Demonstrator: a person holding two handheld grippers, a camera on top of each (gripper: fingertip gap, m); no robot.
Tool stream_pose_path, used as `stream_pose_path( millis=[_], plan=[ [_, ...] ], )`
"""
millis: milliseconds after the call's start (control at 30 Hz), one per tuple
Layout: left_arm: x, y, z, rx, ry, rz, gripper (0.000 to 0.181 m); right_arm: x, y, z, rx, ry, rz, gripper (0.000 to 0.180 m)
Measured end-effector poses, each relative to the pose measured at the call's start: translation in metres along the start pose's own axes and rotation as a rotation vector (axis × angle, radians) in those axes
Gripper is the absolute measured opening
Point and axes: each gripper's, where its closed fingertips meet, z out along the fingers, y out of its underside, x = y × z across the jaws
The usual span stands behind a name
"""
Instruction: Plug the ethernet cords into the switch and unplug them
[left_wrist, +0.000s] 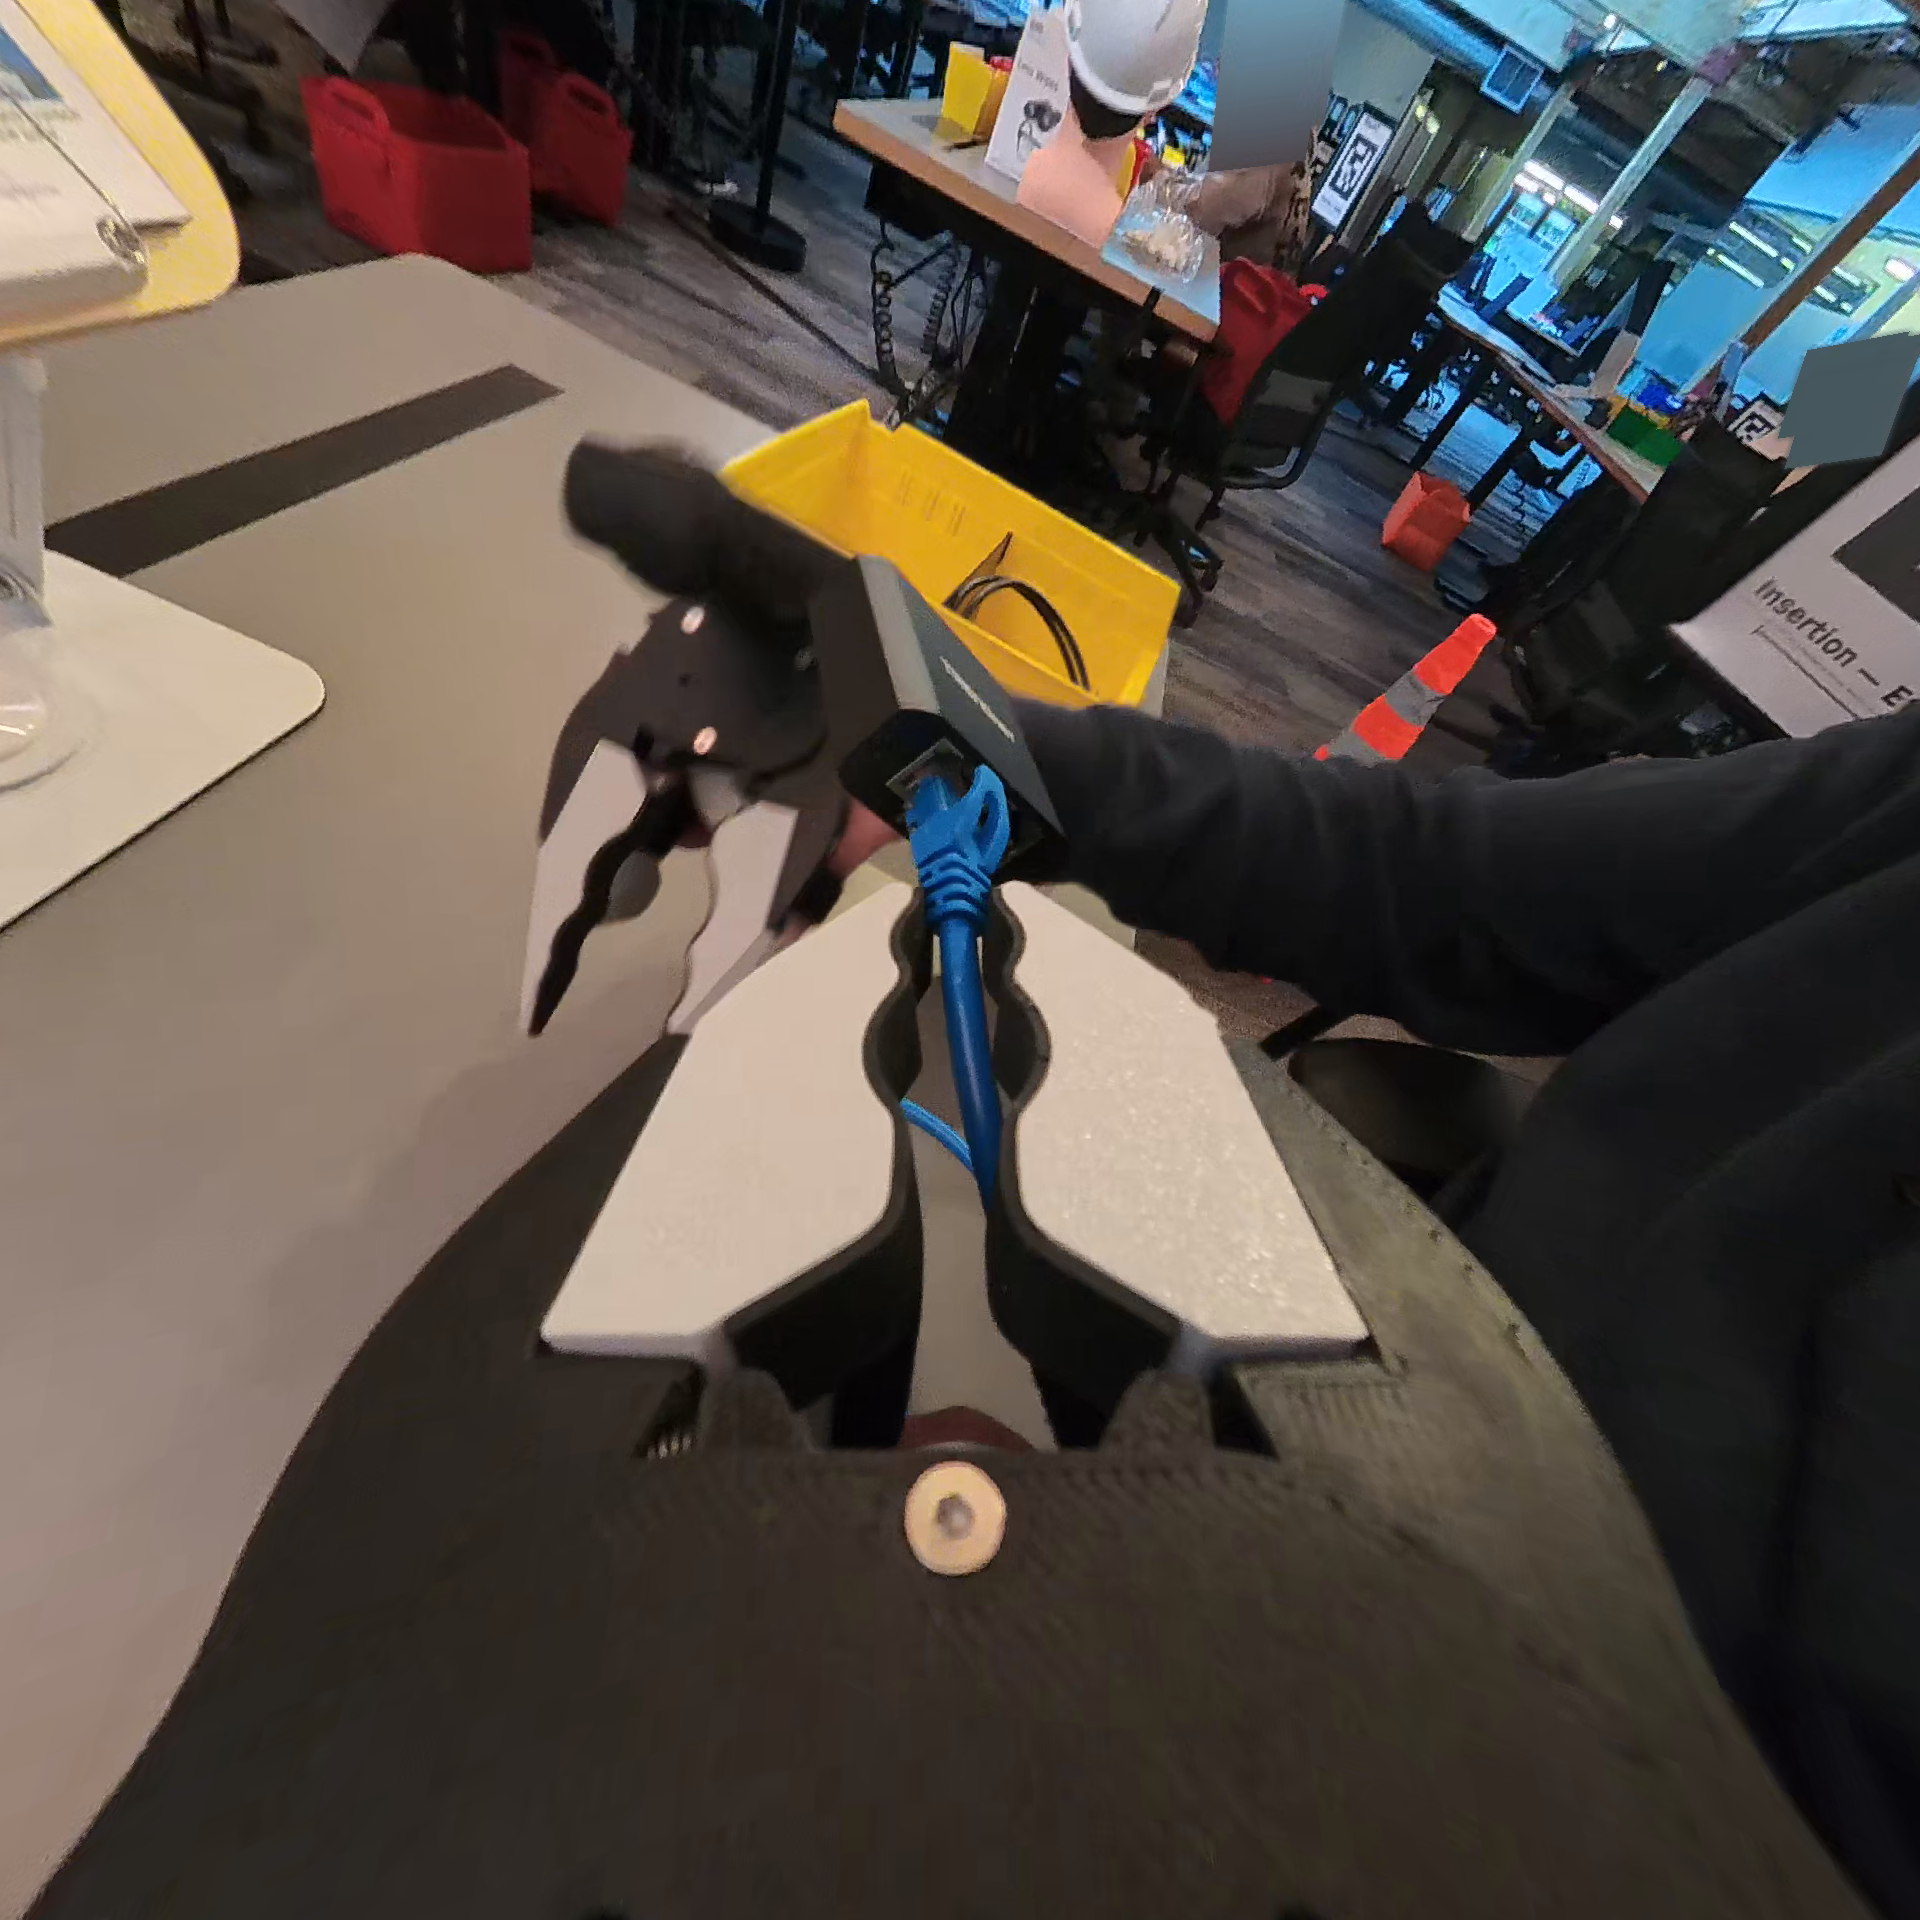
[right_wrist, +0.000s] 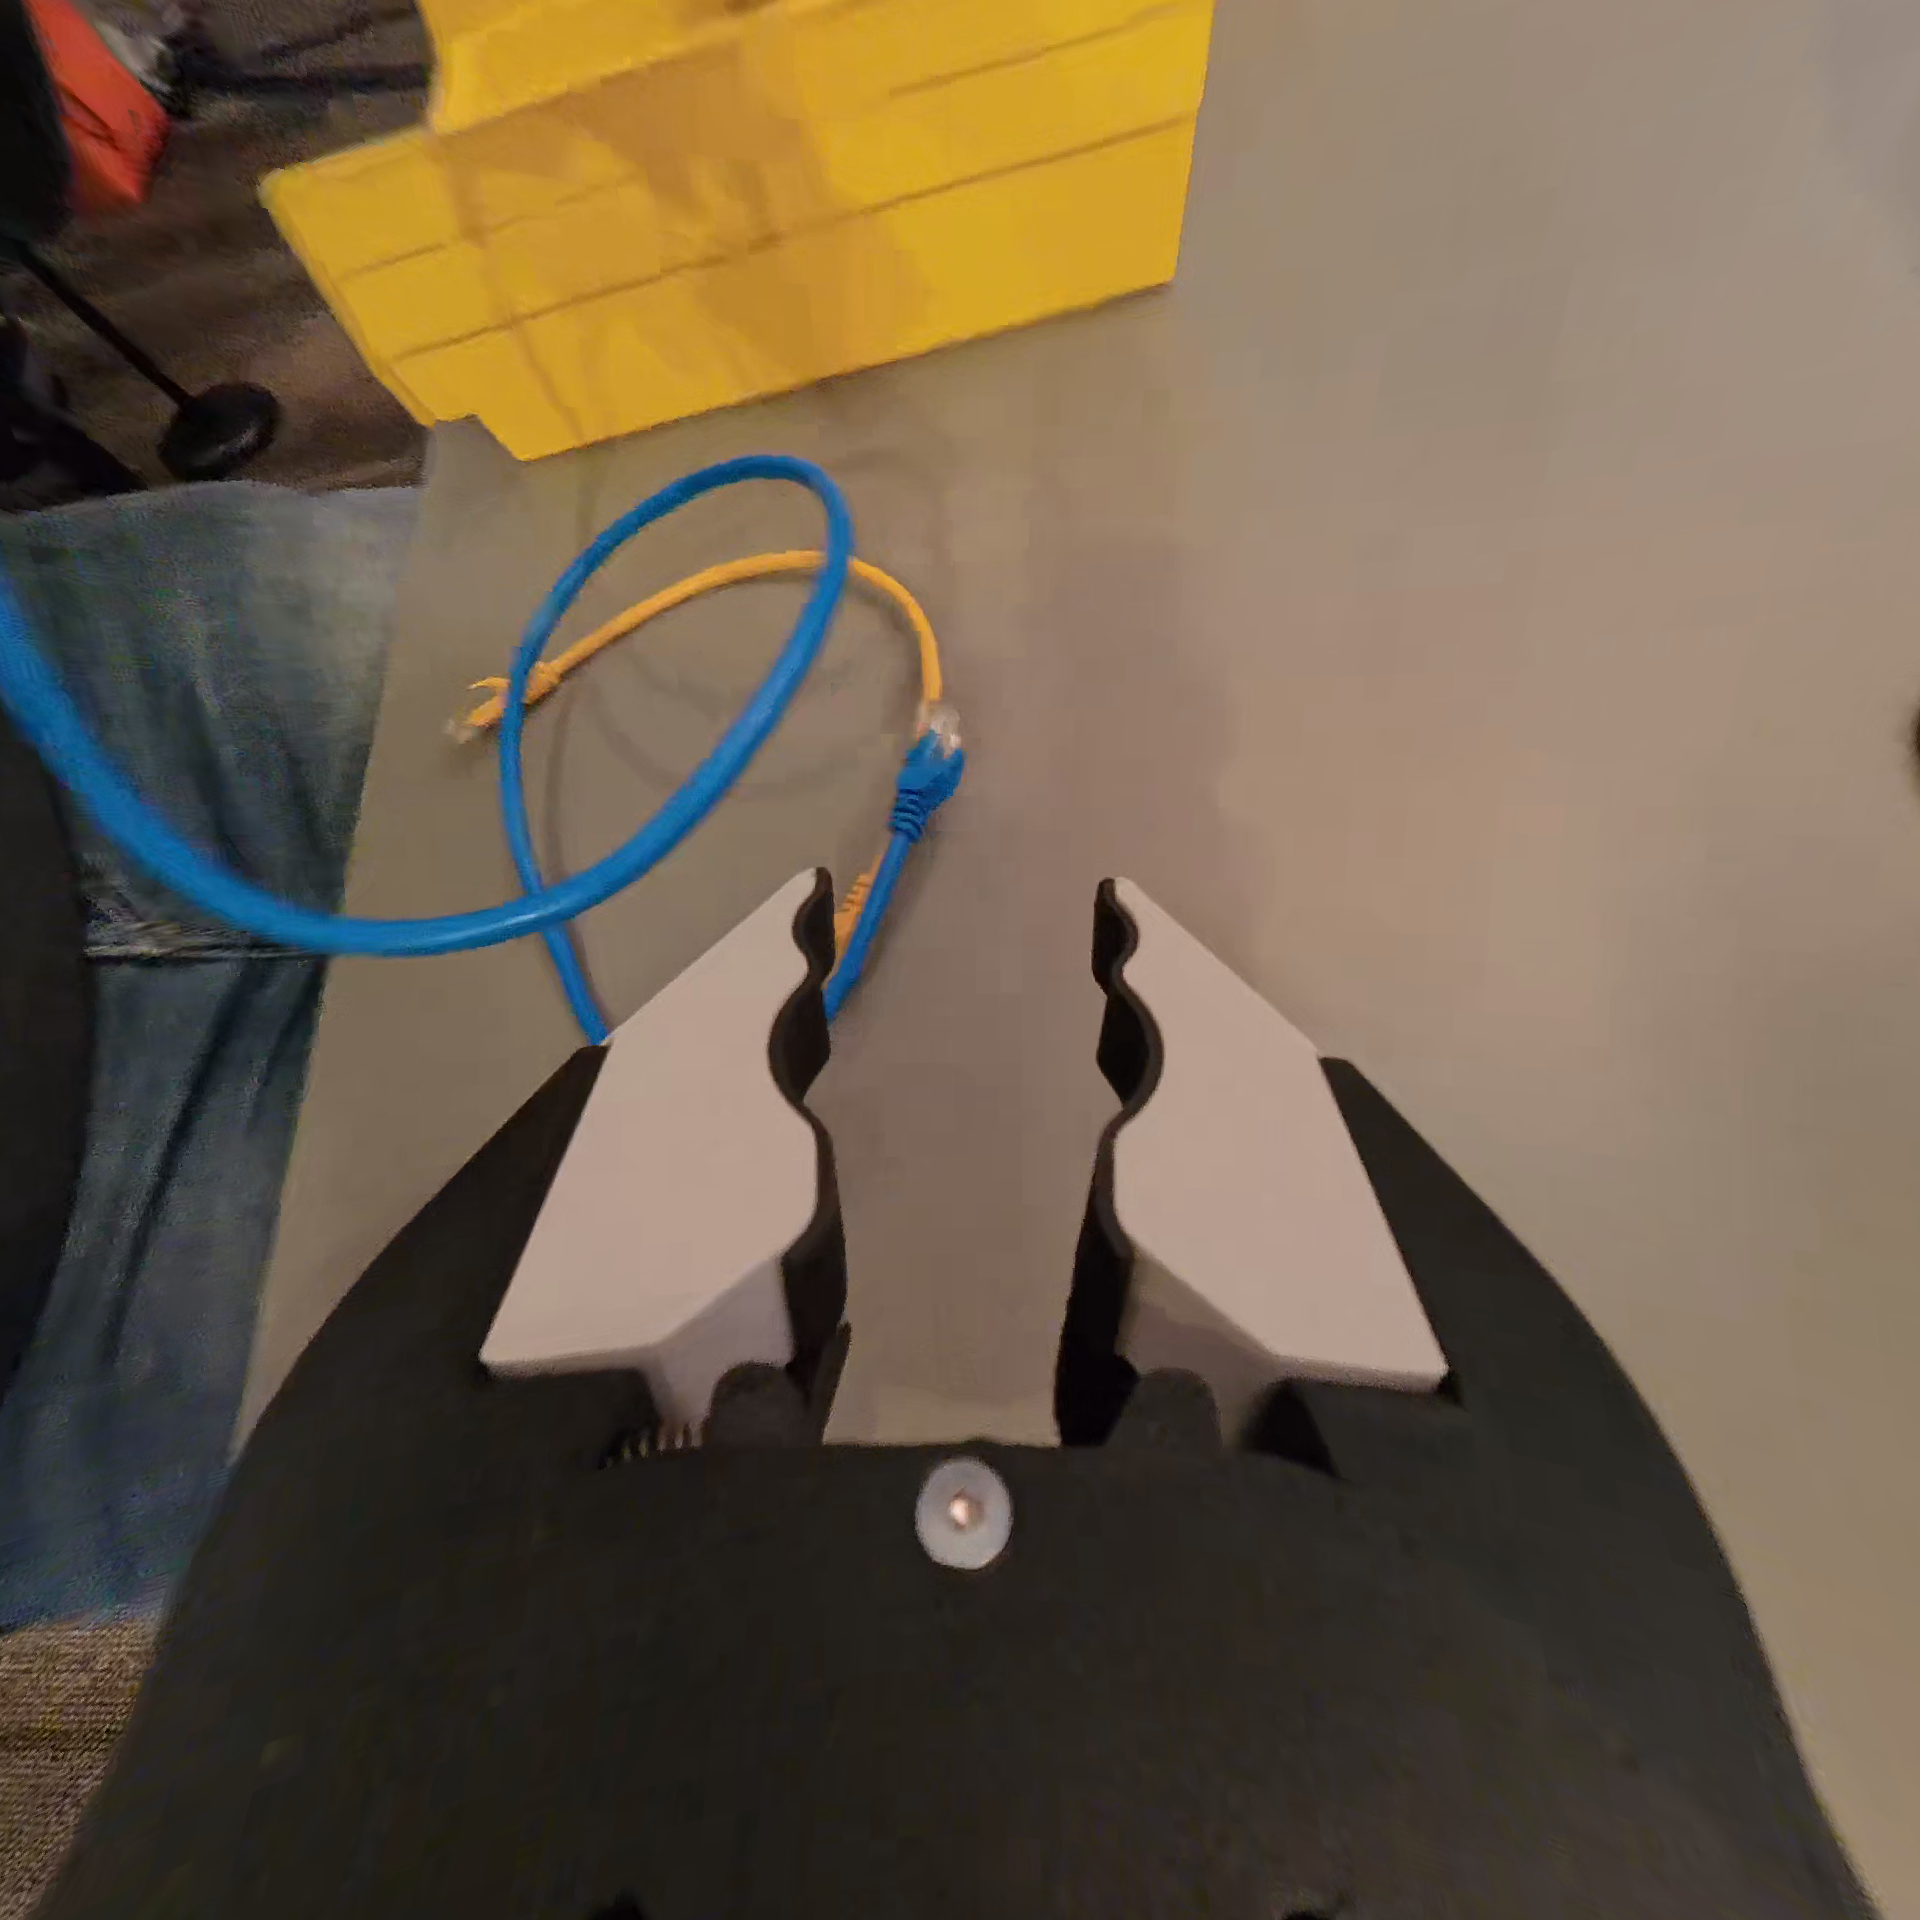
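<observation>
A: What has the left gripper (left_wrist: 951, 935) got?

B: Its jaws are pinched almost together on a blue ethernet cord (left_wrist: 966, 997), just behind the boot. The plug sits in a port of the dark grey switch (left_wrist: 935, 686), which is up off the table at the centre of the left wrist view.

A: Who holds the switch?

B: It seems pressed against the right gripper (left_wrist: 613, 977) and the dark sleeve (left_wrist: 1351, 862); the exact grip is hidden.

A: And the right gripper's jaws?

B: In its own view the right gripper (right_wrist: 961, 883) stands wide apart, holding nothing, above the grey table (right_wrist: 1455, 727).

A: Other cords?

B: Mid-frame there, a looped blue cord (right_wrist: 665, 665) lies over a yellow cord (right_wrist: 717, 592), below the yellow bin (right_wrist: 790, 260) at the top.
</observation>
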Motion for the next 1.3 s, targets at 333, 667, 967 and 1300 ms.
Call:
stream_pose_path(
  millis=[333, 667, 967, 1300],
  plan=[
    [0.031, -0.004, -0.015, 0.023, 0.050, 0.059, 0.009, 0.002, -0.014, 0.102, -0.144, -0.104, -0.097, 0.043],
    [0.032, 0.001, -0.024, 0.053, 0.054, 0.056, 0.009, -0.008, -0.003, 0.124, -0.259, -0.046, -0.297, 0.004],
    [0.026, 0.000, -0.026, 0.075, 0.023, 0.052, 0.009, 0.064, -0.038, 0.011, -0.095, 0.396, -0.151, 0.003],
    [0.007, 0.007, -0.015, 0.082, -0.008, 0.032, 0.009, 0.054, -0.035, -0.231, -0.021, 0.793, -0.052, 0.003]
  ],
)
